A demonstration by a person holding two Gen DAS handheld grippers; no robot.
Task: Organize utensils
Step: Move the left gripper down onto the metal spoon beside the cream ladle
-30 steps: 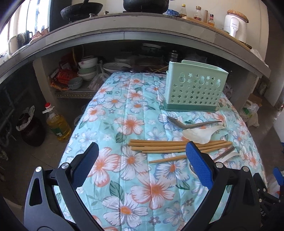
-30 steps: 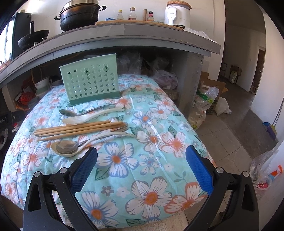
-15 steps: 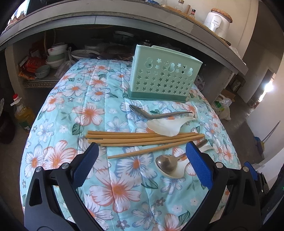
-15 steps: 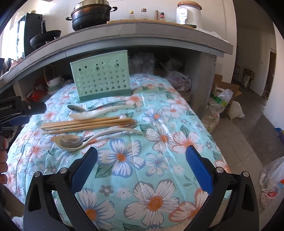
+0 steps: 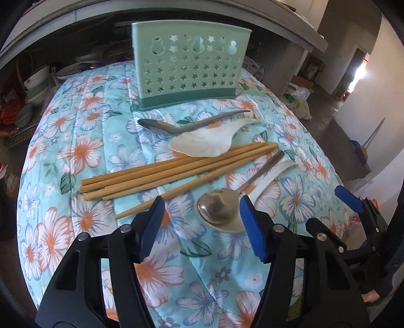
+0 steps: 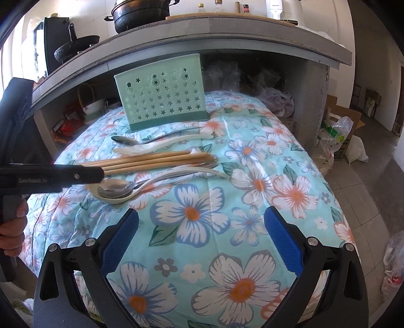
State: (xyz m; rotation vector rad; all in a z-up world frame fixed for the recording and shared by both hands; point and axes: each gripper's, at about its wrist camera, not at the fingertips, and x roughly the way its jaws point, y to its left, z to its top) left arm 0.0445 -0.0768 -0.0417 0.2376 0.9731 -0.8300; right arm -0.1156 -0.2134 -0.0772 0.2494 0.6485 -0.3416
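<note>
Domestic kitchen. A concrete counter [image 6: 227,30] carries a blackened pot [image 6: 141,12], a wok [image 6: 75,49] and sauce bottles [image 6: 219,3]; stacked bowls [image 5: 35,83] sit on the shelf beneath; grocery bags [image 6: 335,136] stand on the tiled floor [image 6: 366,181].

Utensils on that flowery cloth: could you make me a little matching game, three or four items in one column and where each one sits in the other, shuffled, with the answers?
Things
1. green holder
2. wooden chopsticks
3. near metal spoon
4. far metal spoon

Places
A. lying in the bowl of a pale ceramic spoon
B. a bundle lying across the middle of the floral cloth
C. standing upright at the far end of the cloth
D. lying just in front of the holder, beside a white ceramic spoon

Pairs: 1-C, 2-B, 3-A, 4-D
</note>
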